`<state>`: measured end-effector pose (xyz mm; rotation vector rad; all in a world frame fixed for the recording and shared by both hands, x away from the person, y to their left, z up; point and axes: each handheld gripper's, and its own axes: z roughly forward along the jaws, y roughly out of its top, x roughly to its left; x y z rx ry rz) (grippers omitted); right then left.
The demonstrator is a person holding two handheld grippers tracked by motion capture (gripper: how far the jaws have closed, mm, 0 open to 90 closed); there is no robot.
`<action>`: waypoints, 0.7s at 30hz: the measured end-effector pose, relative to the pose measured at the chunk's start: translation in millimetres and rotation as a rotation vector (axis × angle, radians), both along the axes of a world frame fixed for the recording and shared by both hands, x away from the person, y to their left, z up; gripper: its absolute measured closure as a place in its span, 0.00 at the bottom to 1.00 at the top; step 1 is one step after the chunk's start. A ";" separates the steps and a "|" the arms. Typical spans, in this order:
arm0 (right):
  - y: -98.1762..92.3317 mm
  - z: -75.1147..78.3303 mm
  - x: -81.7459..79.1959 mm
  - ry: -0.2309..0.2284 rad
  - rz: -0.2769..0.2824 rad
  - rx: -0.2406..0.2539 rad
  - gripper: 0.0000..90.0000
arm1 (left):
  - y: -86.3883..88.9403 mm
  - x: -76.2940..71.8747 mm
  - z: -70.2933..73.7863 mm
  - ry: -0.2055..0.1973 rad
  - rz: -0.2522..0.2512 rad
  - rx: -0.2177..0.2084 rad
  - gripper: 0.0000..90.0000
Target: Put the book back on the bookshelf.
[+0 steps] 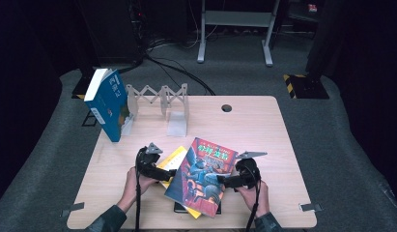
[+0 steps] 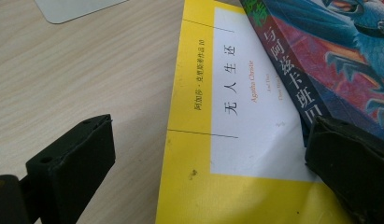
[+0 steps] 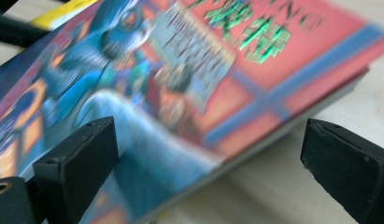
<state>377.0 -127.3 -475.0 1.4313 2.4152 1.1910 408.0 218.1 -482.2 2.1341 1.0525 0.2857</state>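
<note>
Near table's front edge, both tongs (image 1: 173, 172) (image 1: 220, 181) gape wide astride colourful book (image 1: 205, 175), gripping nothing.

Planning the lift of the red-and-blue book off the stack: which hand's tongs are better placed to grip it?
Right. The right tongs stand open astride the red-and-blue book's raised edge; the left tongs span mostly the yellow book.

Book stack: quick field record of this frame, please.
top book: red-blue cover, tilted, lying across the others
under it: yellow book, flat on the table
bottom: dark book, only an edge shows
left gripper: open, at the top book's left edge
right gripper: open, at its right edge
upright: blue book in the rack
</note>
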 end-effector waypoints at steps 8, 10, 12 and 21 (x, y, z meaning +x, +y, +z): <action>4.8 1.0 -14.6 0.037 0.017 0.028 0.14 | -1.0 -2.0 1.1 0.002 -0.001 0.004 0.02; 4.5 0.7 -14.4 0.039 0.016 0.032 0.14 | -0.8 -2.1 1.0 0.003 0.002 0.005 0.02; 4.7 0.7 -14.0 0.039 0.016 0.032 0.14 | -1.0 -1.9 0.9 0.006 0.006 0.002 0.02; 9.0 -0.2 7.0 0.035 0.019 0.041 0.16 | -0.2 -0.1 0.0 0.006 0.035 -0.009 0.02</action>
